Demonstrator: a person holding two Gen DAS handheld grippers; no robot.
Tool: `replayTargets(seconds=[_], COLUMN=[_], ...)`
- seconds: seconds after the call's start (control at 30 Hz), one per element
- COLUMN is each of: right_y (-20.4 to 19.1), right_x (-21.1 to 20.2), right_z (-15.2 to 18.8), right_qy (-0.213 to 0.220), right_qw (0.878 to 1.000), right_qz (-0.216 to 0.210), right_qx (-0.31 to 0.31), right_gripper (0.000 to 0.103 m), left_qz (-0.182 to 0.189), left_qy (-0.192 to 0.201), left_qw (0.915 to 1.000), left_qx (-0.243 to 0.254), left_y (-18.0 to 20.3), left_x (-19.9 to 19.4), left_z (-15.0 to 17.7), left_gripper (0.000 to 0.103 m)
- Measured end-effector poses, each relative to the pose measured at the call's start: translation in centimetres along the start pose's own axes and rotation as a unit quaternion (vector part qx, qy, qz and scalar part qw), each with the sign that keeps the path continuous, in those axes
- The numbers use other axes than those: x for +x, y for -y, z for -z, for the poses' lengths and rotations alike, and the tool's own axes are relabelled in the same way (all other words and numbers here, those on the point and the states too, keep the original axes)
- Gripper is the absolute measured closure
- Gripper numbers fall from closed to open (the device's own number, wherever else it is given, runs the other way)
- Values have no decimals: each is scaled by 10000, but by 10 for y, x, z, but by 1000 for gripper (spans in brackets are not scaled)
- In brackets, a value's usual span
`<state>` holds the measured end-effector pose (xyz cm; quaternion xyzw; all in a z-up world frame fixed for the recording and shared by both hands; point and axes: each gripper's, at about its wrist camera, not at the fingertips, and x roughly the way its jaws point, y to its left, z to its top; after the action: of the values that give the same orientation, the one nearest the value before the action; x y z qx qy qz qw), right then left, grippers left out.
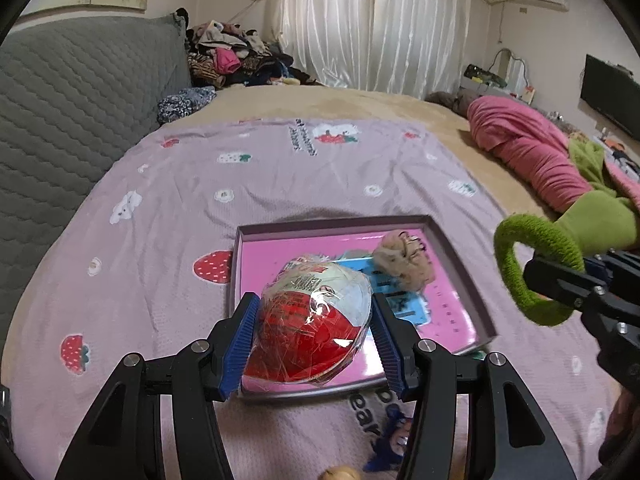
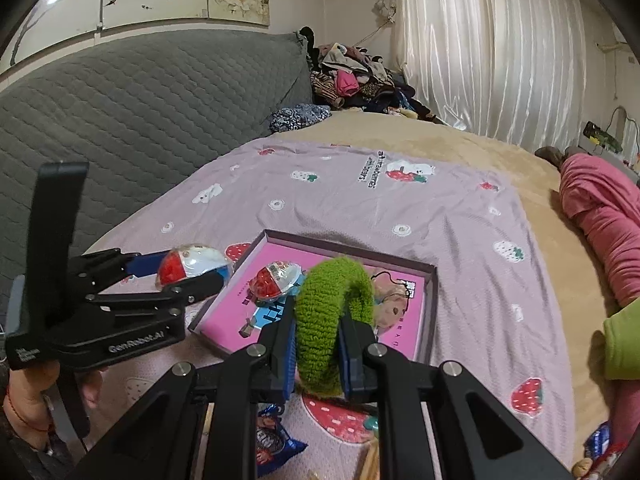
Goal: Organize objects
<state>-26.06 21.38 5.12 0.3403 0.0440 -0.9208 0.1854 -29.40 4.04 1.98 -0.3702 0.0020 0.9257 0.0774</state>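
Left wrist view
Left gripper (image 1: 314, 330): its blue-padded fingers (image 1: 240, 350) were clamped on a red and white wrapped egg (image 1: 312, 328), held above the near part of the tray.
Tray (image 1: 460, 256): shallow, with a pink floor, lying on the lilac strawberry-print sheet (image 1: 248, 184).
Plush toy (image 1: 404, 258): beige, lying in the tray's far right part.
Right gripper (image 1: 560, 284): at the right edge, pinching a green fuzzy hair band (image 1: 536, 264) beside the tray.

Right wrist view
Right gripper (image 2: 318, 344): fingers closed on the green fuzzy hair band (image 2: 332, 320), held upright over the near edge of the tray (image 2: 430, 312).
Second egg (image 2: 274, 278): lying inside the tray, left of the plush toy (image 2: 390, 304).
Left gripper (image 2: 188, 270): to the left, holding the first egg (image 2: 192, 266) just outside the tray's left corner.
Snack packet (image 2: 276, 444): blue, on the sheet below the fingers.
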Motion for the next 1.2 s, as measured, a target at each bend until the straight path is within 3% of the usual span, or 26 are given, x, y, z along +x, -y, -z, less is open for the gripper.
replayTargets(seconds=[0.2, 0.43, 0.73, 0.9, 1.2], right_y=[15, 27, 35, 34, 38], right_x=[28, 51, 89, 99, 131], right_z=[10, 24, 39, 42, 55], right_qy=[32, 90, -284, -269, -733], right_qw=[9994, 9992, 9990, 9990, 9963], right_qz=[-161, -52, 171, 306, 420], right_qx=[295, 391, 308, 197, 145], right_gripper=[86, 86, 86, 86, 86], left_qz=[-67, -16, 58, -9, 13], left_qy=[-13, 30, -39, -95, -222], left_qw=[10000, 10000, 9999, 9999, 9997], left_qx=[30, -59, -134, -75, 43], left_y=[-3, -12, -15, -13, -9], left_x=[32, 61, 83, 96, 113], left_z=[6, 15, 32, 39, 46], left_gripper=[46, 46, 46, 46, 46])
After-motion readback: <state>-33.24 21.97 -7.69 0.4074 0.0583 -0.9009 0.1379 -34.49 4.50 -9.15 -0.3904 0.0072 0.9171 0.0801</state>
